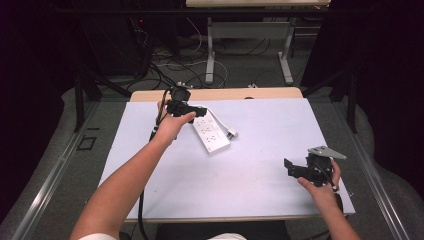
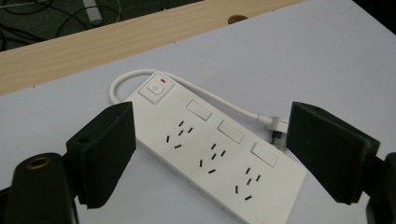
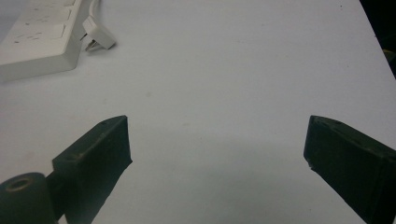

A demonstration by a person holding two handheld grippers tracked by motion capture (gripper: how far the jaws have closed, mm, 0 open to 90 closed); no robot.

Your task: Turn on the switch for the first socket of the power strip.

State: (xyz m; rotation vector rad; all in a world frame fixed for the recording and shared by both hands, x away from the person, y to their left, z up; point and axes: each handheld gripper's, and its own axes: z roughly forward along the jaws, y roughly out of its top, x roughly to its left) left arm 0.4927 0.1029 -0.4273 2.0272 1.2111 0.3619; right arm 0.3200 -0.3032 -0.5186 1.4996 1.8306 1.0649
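My left claw point(image 2: 210, 154) is released, jaws spread wide, hovering over the power strip point(image 2: 210, 154) with nothing between the pads; in the left gripper view one pad sits off each long side of the strip, neither touching it. My right claw point(image 3: 217, 158) is likewise released, jaws wide apart, bare white surface between them. High view: left claw point(image 1: 186, 106) out near the far left part of the desk point(image 1: 270, 130), my left hand point(image 1: 170, 125) wrapped round its body; right claw point(image 1: 295, 169) low at the near right corner, held in my right hand point(image 1: 320, 187), grey three-cornered plate on top. The two claws are well apart. Power strip point(image 1: 211, 132) lies flat on the white desk top, slanted, just beside and below the left claw. White casing, three socket groups each with a rectangular button beside it, one square switch with a small red mark at the end point(image 2: 155, 87). Its white cord point(image 2: 219, 100) loops out from the switch end and runs back along the strip's side to the plug point(image 2: 276, 127), which rests on the desk close to the other end. Right gripper view catches the strip's end point(image 3: 39, 37) and the plug point(image 3: 99, 37) far off at upper left. Wooden desk edge point(image 2: 93, 42) shows beyond the white sheet; cables on the floor point(image 1: 170, 65) behind.
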